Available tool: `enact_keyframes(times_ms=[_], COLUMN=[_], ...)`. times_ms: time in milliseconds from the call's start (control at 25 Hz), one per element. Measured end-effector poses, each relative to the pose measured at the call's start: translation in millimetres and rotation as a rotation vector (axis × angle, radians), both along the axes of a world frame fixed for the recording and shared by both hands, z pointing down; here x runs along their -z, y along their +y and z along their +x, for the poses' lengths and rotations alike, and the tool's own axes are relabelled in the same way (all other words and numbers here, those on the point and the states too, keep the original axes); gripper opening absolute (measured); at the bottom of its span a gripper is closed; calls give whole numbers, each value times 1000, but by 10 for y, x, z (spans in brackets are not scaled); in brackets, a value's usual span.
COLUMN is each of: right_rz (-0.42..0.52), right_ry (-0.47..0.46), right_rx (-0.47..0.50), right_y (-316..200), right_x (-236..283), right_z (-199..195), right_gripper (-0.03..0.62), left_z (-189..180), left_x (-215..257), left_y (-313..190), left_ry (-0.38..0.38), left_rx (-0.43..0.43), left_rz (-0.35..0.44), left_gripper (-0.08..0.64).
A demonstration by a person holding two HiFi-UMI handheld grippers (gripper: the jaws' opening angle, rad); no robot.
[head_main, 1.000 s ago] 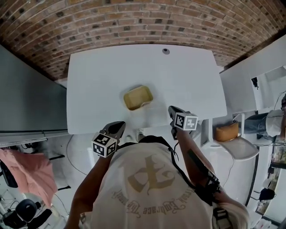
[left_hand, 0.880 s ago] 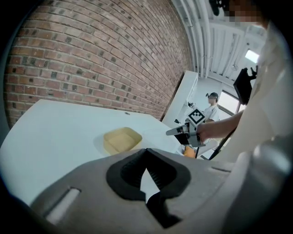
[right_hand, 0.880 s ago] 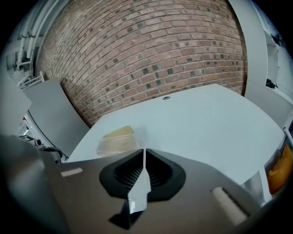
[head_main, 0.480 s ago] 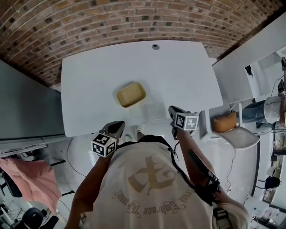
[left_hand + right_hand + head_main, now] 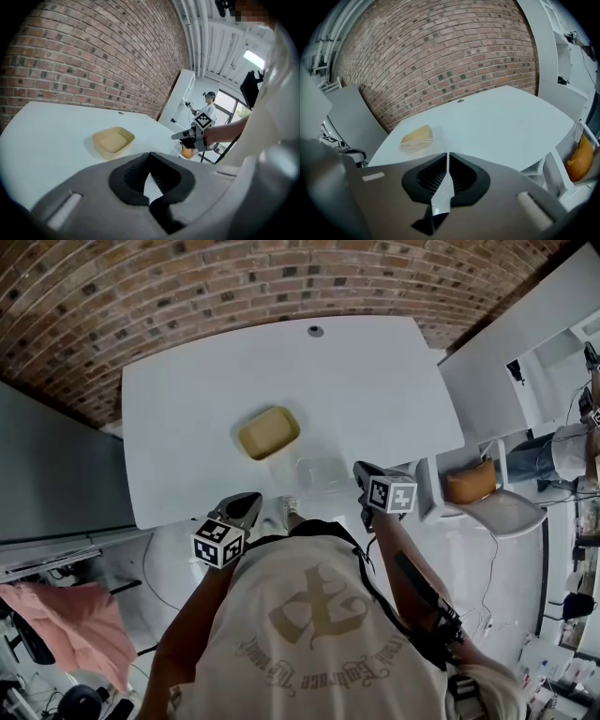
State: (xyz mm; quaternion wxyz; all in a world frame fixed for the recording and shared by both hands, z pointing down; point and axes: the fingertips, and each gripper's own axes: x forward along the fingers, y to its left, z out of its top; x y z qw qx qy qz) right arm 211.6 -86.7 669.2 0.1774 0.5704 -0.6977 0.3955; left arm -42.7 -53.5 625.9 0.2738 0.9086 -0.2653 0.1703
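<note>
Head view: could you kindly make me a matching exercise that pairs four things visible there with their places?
Things:
1. yellow tray
2. clear container
3. orange item
4. small round disc

Places:
A. off the table, to its right
B. at the table's far edge
C. near the table's middle
D. at the table's near edge, beside the right tongs

Pairs: 1-C, 2-D, 3-A, 4-B

We hold our left gripper [image 5: 249, 503] and right gripper [image 5: 360, 471] out in front of our chest, well apart, both pointing forward, the right one a little farther ahead. Our left forearm [image 5: 192, 615] and right forearm [image 5: 401, 563] are bare, elbows bent. Each gripper's jaws meet at the tips with nothing between them.
</note>
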Motion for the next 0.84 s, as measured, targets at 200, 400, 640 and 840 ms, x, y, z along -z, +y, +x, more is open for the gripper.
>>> enact_keyframes(times_ms=[200,400,640,840], right_rz=[1,5,14,27], right_ry=[-3,-4,-3,-4], right_rx=[-7,-13,-14,0], right_y=[49,86,97,63], right_x=[6,19,51,100], right_z=[-18,-28,-30,-94], right_gripper=[25,25,25,25], left_z=[-13,1,0,-35], left_x=[4,10,27,43], left_y=[21,22,5,-10], left_ry=[1,6,10,12], left_rx=[-7,-19,-21,-17], left_rz=[2,9,15,17], left_gripper=[3,3,3,3])
